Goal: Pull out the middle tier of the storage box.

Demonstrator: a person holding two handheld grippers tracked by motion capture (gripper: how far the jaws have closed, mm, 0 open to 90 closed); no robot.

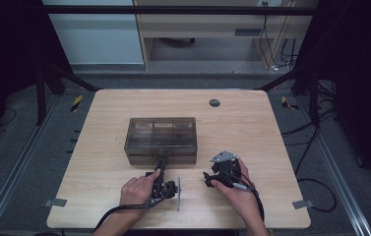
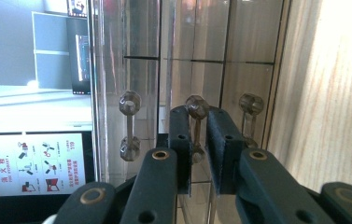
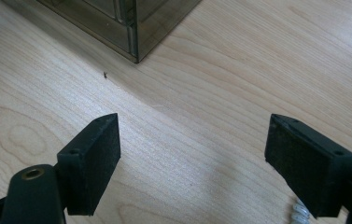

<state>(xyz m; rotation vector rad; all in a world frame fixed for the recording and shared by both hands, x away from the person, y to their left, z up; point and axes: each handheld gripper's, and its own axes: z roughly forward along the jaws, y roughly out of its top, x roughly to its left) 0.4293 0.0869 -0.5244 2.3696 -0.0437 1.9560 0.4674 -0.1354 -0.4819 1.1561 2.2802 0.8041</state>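
Observation:
A smoky clear box with several compartments stands in the middle of the wooden table. Its front carries three knobbed handles; in the left gripper view they are the handle, the middle handle and the third handle. My left gripper reaches to the box's front, and its jaws are shut on the middle handle. My right gripper rests low over the table to the right of the box's front corner. It stands open with bare wood between its jaws.
A round grey grommet sits in the table behind the box. A tiny dark speck lies on the wood near the box's corner. Black frame legs and cables stand on the floor around the table.

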